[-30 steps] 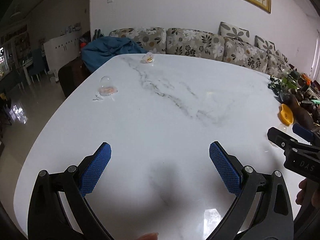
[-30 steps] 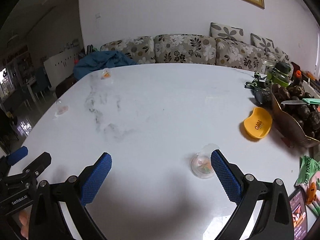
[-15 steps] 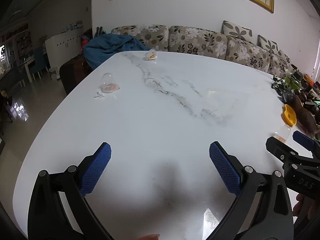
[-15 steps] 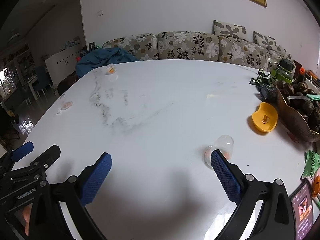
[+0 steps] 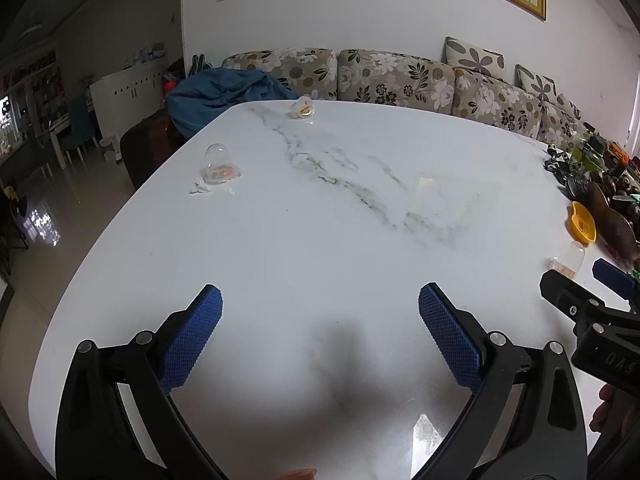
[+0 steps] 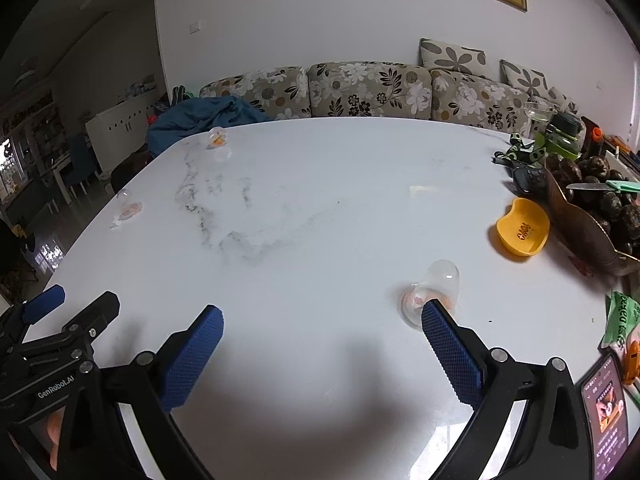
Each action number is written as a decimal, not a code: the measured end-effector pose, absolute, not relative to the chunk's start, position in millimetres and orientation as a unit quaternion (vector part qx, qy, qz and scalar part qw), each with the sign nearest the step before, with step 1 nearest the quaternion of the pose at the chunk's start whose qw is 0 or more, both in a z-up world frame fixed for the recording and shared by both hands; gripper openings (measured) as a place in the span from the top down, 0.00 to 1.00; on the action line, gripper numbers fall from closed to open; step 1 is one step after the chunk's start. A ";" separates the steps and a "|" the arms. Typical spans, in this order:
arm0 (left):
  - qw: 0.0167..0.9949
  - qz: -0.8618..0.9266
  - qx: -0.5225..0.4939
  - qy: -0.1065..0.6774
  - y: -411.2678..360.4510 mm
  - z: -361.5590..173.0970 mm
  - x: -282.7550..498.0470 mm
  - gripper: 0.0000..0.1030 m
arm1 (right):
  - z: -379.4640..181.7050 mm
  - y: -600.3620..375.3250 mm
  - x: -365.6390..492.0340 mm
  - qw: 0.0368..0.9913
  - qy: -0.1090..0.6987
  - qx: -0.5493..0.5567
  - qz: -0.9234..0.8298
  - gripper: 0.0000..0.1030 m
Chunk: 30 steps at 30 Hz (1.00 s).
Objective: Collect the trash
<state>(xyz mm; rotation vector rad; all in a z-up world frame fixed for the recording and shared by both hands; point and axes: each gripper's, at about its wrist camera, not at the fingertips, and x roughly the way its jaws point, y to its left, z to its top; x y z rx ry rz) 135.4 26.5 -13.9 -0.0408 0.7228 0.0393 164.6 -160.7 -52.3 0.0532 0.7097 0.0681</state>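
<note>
Across the white marbled surface (image 5: 320, 208), wide bare room is seen between the near edge and the far edge by the flowered sofa (image 5: 392, 76). Both the left gripper (image 5: 320, 332) and the right gripper (image 6: 322, 340) are held above the near part with fingers spread wide and nothing between them. A clear plastic cup (image 6: 434, 288) with orange scraps inside is lying tipped, just beyond the right finger (image 6: 452, 356) of the right gripper; whether they touch cannot be told. A second clear cup (image 5: 218, 164) with orange bits is seen near the left edge, a crumpled white scrap (image 5: 201, 188) just beside it. A third cup (image 5: 303, 108) is placed at the far left corner. Along the right edge, a yellow dish (image 6: 522, 226), a brown bowl (image 6: 584, 224) of dark fruit with a knife (image 6: 592, 187) on it, and a phone (image 6: 606, 404) are crowded.
</note>
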 end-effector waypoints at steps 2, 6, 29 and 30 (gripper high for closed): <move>0.935 0.019 -0.020 0.354 26.4 -14.0 135.8 0.07 | -52.1 -160.8 163.9 0.937 0.347 0.023 0.031 0.05; 0.934 0.019 -0.018 0.355 25.2 -15.2 135.4 0.07 | -52.5 -160.8 163.2 0.936 0.349 0.023 0.031 0.05; 0.934 0.021 -0.010 0.357 24.2 -20.6 135.1 0.07 | -54.1 -158.4 159.0 0.936 0.350 0.022 0.025 0.05; 0.934 0.021 -0.011 0.357 24.3 -20.8 135.1 0.07 | -54.2 -158.4 158.7 0.937 0.349 0.021 0.024 0.05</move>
